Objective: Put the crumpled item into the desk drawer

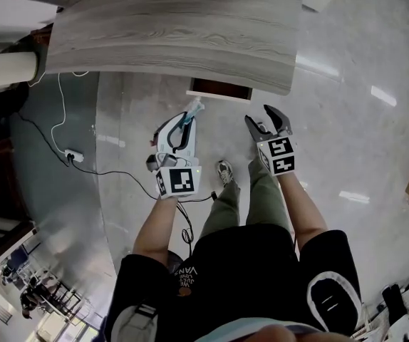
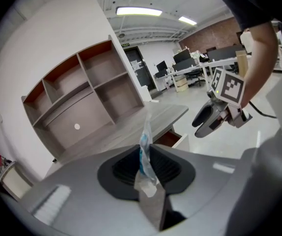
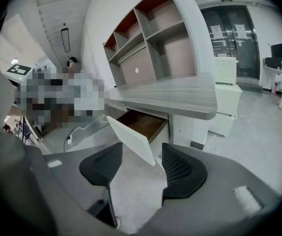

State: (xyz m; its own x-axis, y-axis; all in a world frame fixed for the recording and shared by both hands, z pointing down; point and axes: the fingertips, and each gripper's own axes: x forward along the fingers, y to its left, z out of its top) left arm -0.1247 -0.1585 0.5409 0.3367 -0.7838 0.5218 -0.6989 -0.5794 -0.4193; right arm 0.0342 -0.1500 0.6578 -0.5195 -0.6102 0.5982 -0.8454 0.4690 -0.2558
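Observation:
The crumpled item (image 2: 145,156), a clear and blue wrapper, sticks up between the dark pads of my left gripper (image 2: 146,170), which is shut on it. In the head view the crumpled item (image 1: 192,110) pokes out of the left gripper (image 1: 188,120) just short of the open desk drawer (image 1: 219,89). The drawer (image 3: 142,124) has a brown inside and a white front, and it stands pulled out under the grey wooden desk (image 3: 180,96). My right gripper (image 3: 140,168) is open and holds nothing, a little in front of the drawer's white front. The right gripper (image 1: 269,122) is also level with the left one.
A shelf unit (image 2: 82,92) stands on the desk. A white cabinet (image 3: 224,107) sits to the right of the drawer. A power strip with cables (image 1: 73,155) lies on the floor at left. The person's legs and a shoe (image 1: 224,171) are below the grippers.

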